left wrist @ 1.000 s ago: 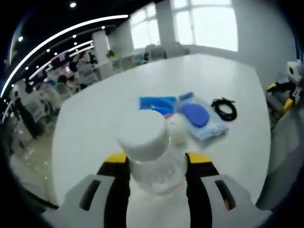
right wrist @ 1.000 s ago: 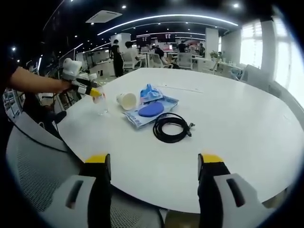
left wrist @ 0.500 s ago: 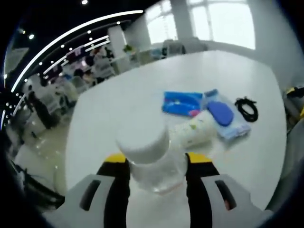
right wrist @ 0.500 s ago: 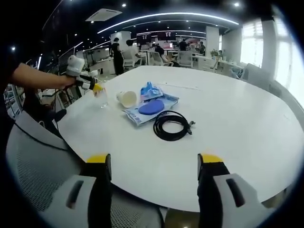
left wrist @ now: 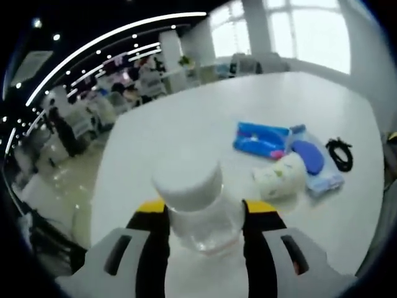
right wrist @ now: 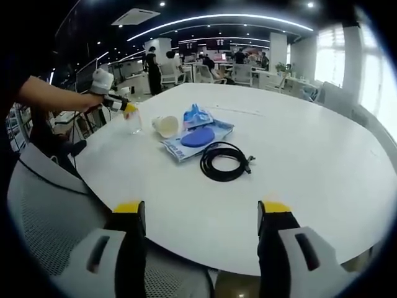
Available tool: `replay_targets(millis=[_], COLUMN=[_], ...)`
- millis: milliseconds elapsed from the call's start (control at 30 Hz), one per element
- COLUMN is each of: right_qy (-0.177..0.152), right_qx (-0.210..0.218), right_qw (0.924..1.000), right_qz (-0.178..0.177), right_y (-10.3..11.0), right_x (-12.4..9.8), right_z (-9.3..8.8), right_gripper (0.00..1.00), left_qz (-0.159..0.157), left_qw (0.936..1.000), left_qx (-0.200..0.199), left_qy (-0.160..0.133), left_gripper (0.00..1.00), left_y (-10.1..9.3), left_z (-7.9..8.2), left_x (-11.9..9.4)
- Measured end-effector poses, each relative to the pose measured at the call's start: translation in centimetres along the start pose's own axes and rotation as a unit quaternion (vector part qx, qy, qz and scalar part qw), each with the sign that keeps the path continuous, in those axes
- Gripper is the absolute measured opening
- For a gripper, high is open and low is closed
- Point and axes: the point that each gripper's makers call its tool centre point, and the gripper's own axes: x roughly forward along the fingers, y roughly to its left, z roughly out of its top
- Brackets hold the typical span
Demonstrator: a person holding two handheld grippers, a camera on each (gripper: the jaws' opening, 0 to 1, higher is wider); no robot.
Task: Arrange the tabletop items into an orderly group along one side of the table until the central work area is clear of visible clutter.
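My left gripper (left wrist: pixel 205 214) is shut on a clear plastic bottle with a white cap (left wrist: pixel 189 186), held over the white round table (left wrist: pixel 186 130). From the right gripper view the bottle (right wrist: pixel 133 123) hangs near the table's left edge. Beyond it a white paper cup (left wrist: pixel 280 175) lies on its side, next to a blue packet (left wrist: pixel 260 139), a blue oval pad on a clear bag (left wrist: pixel 309 155) and a coiled black cable (left wrist: pixel 340 153). My right gripper (right wrist: pixel 201 233) is open over the table's near edge, nothing between its jaws; the cable (right wrist: pixel 224 161) lies ahead of it.
A grey mesh chair (right wrist: pixel 49 217) stands at the table's near left edge in the right gripper view. A person's arm (right wrist: pixel 49 99) holds the left gripper. Desks, chairs and people fill the office behind. The table's right half (right wrist: pixel 310 149) is bare.
The left gripper has swung left with the bottle, so the cup, packet, pad and cable shifted right in its view. The right gripper has stayed still.
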Motion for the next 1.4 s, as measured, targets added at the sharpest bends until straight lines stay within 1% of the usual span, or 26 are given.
replay_targets(millis=[333,533,700,767,800,833,867,1033,1167,1400], right_qy=[0.002,0.003,0.003,0.003,0.003,0.003,0.003,0.002,0.002,0.001], right_qx=[0.0,0.0,0.001,0.001,0.001,0.001,0.002,0.003,0.003,0.004], right_qw=[1.0,1.0,1.0,1.0,1.0,1.0,1.0,1.0,1.0,1.0], right_qz=[-0.002,-0.003,-0.003,-0.003,-0.003,-0.004,-0.004,-0.006,-0.005,-0.005], right_y=[0.0,0.0,0.0,0.0,0.0,0.0,0.0,-0.1,-0.1,-0.1], right_x=[0.0,0.0,0.0,0.0,0.0,0.0,0.0,0.0,0.0,0.0], right_z=[-0.1,-0.1,-0.2,-0.2,-0.2,-0.2,-0.2,-0.1,-0.1,-0.1], right_gripper=[0.73,0.73,0.73,0.73,0.73,0.73,0.73,0.73,0.73,0.73], left_qz=[0.009,0.006,-0.001,0.002,0.002,-0.001,-0.002,0.0,0.001,0.022], left_qw=[0.9999,0.9998,0.9997,0.9997,0.9996,0.9989,0.9987,0.9988,0.9991,0.9981], left_qx=[-0.014,-0.017,-0.023,-0.015,-0.021,-0.04,-0.044,-0.043,-0.033,-0.043], left_qy=[0.001,0.002,0.009,0.017,0.02,0.023,0.025,0.024,0.024,0.038], left_gripper=[0.43,0.43,0.44,0.44,0.44,0.43,0.43,0.43,0.43,0.42], left_y=[1.3,1.5,1.4,1.5,1.5,1.4,1.4,1.4,1.4,2.0], left_z=[0.2,0.1,-0.3,-0.7,-0.9,-1.1,-1.2,-1.3,-1.5,-2.0], left_x=[0.7,0.9,1.1,1.2,1.3,1.4,1.4,1.4,1.4,1.3])
